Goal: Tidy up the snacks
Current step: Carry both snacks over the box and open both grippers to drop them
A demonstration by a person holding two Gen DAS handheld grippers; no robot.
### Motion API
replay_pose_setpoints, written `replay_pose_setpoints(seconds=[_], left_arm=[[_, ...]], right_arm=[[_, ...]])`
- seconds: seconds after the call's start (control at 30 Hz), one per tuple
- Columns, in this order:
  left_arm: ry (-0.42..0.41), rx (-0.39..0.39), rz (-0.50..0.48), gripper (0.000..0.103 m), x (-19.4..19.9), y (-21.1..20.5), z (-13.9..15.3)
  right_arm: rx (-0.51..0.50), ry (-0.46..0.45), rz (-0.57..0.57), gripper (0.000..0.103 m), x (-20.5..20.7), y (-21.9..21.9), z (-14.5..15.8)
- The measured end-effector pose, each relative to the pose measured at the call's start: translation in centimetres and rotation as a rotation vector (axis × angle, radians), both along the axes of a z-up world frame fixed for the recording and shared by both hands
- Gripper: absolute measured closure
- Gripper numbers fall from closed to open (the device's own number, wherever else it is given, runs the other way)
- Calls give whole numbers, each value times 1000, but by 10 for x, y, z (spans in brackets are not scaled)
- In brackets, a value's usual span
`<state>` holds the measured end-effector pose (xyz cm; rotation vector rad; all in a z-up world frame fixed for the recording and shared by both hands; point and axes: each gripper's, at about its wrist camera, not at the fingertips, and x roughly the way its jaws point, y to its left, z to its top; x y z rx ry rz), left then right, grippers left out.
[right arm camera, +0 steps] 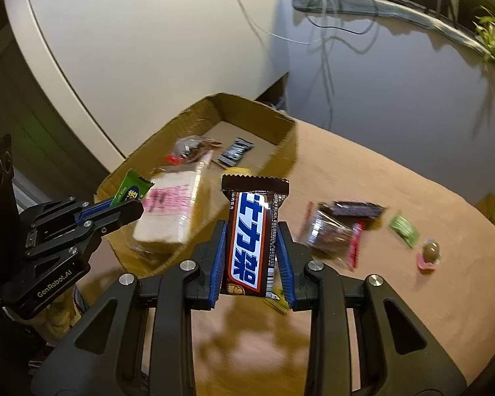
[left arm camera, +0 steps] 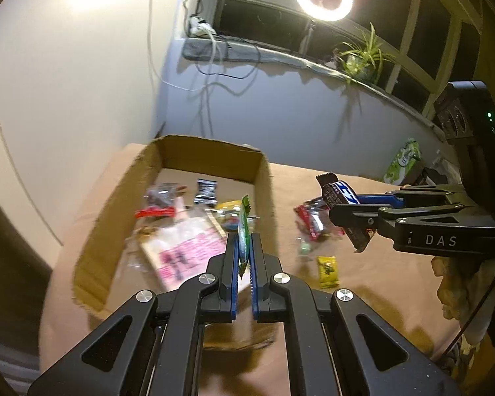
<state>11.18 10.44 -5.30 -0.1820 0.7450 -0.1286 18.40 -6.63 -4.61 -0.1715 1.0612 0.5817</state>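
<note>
My left gripper (left arm camera: 243, 241) is shut on a thin green snack packet (left arm camera: 245, 217), held edge-on over the near right wall of an open cardboard box (left arm camera: 264, 178). In the right wrist view the left gripper (right arm camera: 128, 203) and the green packet (right arm camera: 132, 188) appear at the left, beside the box (right arm camera: 287, 132). My right gripper (right arm camera: 251, 227) is shut on a brown chocolate bar (right arm camera: 250, 241) with blue and white lettering, held upright above the table. From the left wrist view the right gripper (left arm camera: 349, 208) and the bar (left arm camera: 341, 194) hang right of the box.
The box holds a pink and white packet (left arm camera: 184, 250), a black sachet (left arm camera: 206, 191) and a clear bag (left arm camera: 158, 201). On the brown tablecloth (right arm camera: 412, 313) lie a clear bag with red trim (right arm camera: 330, 234), a yellow candy (left arm camera: 327, 270), a green wrapper (right arm camera: 404, 229) and a round sweet (right arm camera: 430, 254).
</note>
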Motion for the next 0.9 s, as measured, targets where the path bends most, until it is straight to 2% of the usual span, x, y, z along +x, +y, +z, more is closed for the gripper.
replay_pose_setpoints(seconds=[0.37, 0.9], left_arm=[[9, -11, 60, 98, -5, 43, -5], [12, -6, 75, 98, -1, 54, -9]], right_arm=[[-16, 13, 49, 73, 14, 52, -14], [-39, 42, 63, 73, 34, 77, -32]])
